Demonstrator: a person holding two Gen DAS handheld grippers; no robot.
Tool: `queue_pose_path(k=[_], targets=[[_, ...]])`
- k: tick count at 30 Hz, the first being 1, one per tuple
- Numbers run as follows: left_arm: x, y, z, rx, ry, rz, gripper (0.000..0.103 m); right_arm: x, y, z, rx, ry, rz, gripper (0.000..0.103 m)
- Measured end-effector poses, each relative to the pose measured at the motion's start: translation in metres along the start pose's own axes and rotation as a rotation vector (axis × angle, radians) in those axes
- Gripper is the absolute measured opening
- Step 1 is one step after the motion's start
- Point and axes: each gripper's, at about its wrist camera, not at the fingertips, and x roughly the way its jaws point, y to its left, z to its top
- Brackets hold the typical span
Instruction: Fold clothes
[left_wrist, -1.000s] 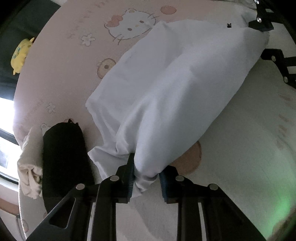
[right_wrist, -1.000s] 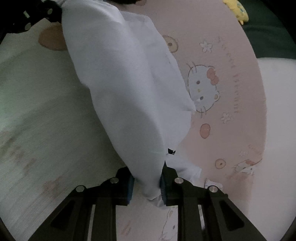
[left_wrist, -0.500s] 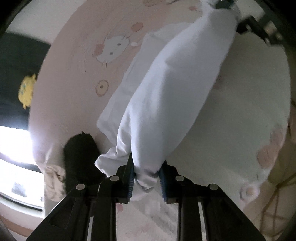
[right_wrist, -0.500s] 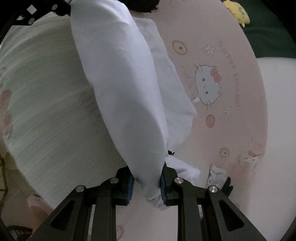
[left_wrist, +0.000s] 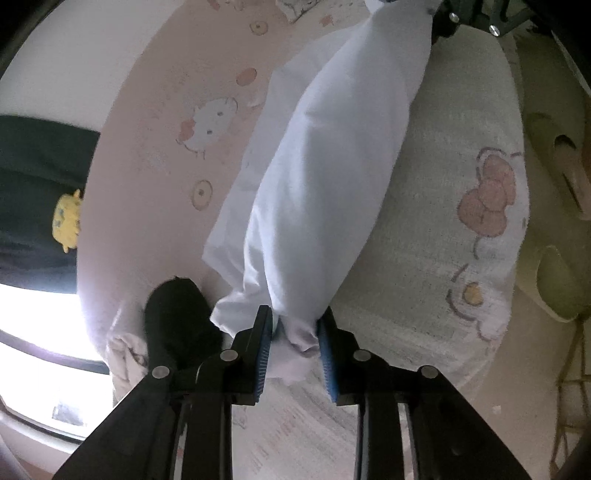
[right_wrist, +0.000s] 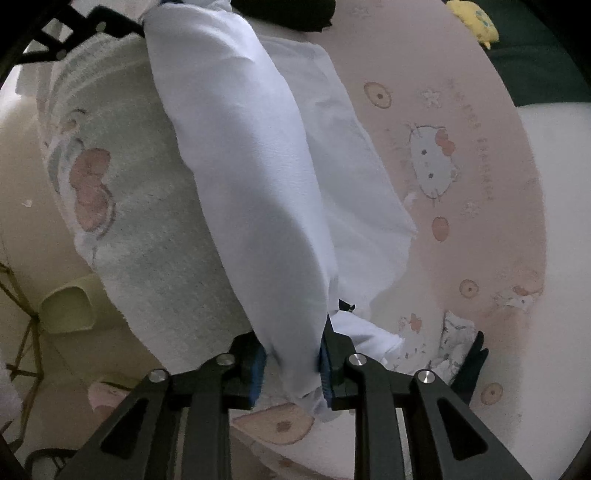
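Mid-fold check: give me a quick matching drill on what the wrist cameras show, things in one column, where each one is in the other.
Things:
1. white cotton garment
2. black rolled cloth
3. yellow plush toy
4. pink cartoon-cat sheet

Places:
A. on the dark surface beyond the sheet's edge
B. stretched between the left tongs and right tongs
C. spread under everything as the work surface
D. lying on the sheet beside the left tongs

Pairs: 1-B, 2-D, 3-A, 4-C
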Motion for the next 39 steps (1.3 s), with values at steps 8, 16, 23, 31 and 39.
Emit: queue_pose_path(k=[8, 16, 23, 31, 39], targets=[[-0.007, -0.021, 0.005, 0.14, -0.019, 0.031, 0.074, -0.007, 0.018, 0.001, -0.09, -0.018, -0.115, 0.058], [-0.023, -0.046, 0.008, 0.324, -0.179, 0.211, 0.082, -0.024, 0.043, 0.01, -0.218, -0.101, -0.236, 0.067], [-0.012, -0.039, 0.017, 0.375, -0.209, 0.205, 0.082, -0.023, 0.054, 0.008, -0.317, -0.134, -0.269, 0.067], [0.003, -0.034, 0.016, 0.414, -0.238, 0.135, 0.082, -0.015, 0.063, 0.012, -0.374, -0.181, -0.281, 0.067], [0.0, -0.031, 0.018, 0.372, -0.21, -0.005, 0.047, -0.01, 0.069, 0.016, -0.328, -0.183, -0.282, 0.048]])
